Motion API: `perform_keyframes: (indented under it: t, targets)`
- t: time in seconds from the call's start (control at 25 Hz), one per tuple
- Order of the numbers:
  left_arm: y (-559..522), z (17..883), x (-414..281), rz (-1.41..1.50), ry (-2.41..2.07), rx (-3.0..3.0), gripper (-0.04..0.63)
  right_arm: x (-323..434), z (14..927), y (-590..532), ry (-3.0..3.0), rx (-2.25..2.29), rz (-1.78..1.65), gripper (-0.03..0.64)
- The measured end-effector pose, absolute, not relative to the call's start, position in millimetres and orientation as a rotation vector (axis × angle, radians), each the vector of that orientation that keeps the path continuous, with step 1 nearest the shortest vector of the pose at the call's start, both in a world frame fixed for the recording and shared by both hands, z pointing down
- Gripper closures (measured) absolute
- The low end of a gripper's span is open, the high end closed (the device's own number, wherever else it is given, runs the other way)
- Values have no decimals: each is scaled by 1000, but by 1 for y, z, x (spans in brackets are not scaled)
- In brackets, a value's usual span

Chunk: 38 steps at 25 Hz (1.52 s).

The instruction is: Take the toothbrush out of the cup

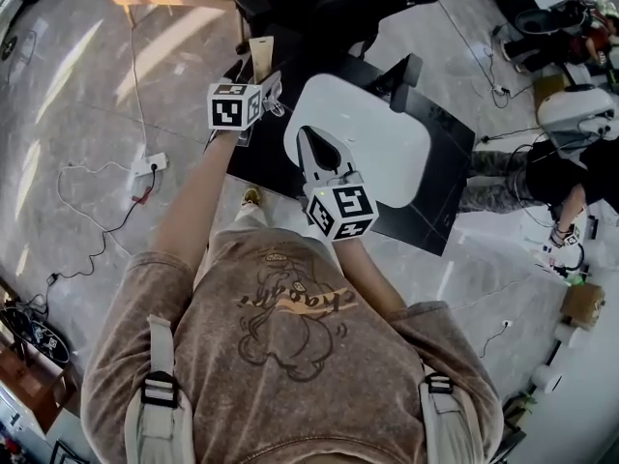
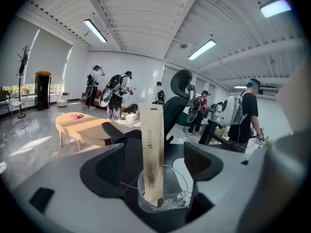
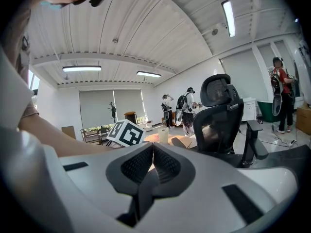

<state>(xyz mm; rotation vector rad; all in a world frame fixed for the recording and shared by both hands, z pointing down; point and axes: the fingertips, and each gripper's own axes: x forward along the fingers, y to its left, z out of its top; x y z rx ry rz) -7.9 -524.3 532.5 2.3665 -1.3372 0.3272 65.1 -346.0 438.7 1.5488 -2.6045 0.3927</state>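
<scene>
Inside paper wrapper [image 2: 151, 144], toothbrush unseen; cup [image 2: 179, 187] base behind jaws

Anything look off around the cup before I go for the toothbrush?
Nothing is spilled or broken. One oddity: the toothbrush is sealed in paper wrapping. It stands nearly upright, leaning slightly, in the clear cup, which the left tongs grip. The right tongs are shut and empty.

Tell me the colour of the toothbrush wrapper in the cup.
The toothbrush wrapper is pale tan; left gripper view.
</scene>
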Motion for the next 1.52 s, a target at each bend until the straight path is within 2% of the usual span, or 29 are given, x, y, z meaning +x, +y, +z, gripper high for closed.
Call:
perform_keyframes:
  t: [0.12, 0.28, 0.44, 0.6, 0.84, 1.28, 1.52]
  targets:
    - [-528, 538, -5, 349, -1317, 2369, 218, 65, 439, -349, -2600, 1550, 392, 598]
    - [-532, 540, 0, 365, -1280, 2379, 306, 66, 440, -350, -2590, 1553, 394, 598]
    - [-532, 543, 2, 394, -1256, 2391, 354, 68, 440, -350, -2581, 1563, 393, 598]
    - [-531, 547, 0, 408, -1249, 2386, 447, 70, 441, -352, -2573, 1569, 400, 598]
    - [-529, 546, -4, 404, -1265, 2405, 538, 69, 443, -352, -2570, 1569, 397, 598]
    - [-523, 521, -6, 324, -1293, 2461, 548, 65, 443, -351, -2577, 1556, 394, 598]
    - [-512, 475, -10, 262, -1321, 2536, 548, 67, 446, -349, -2571, 1560, 400, 598]
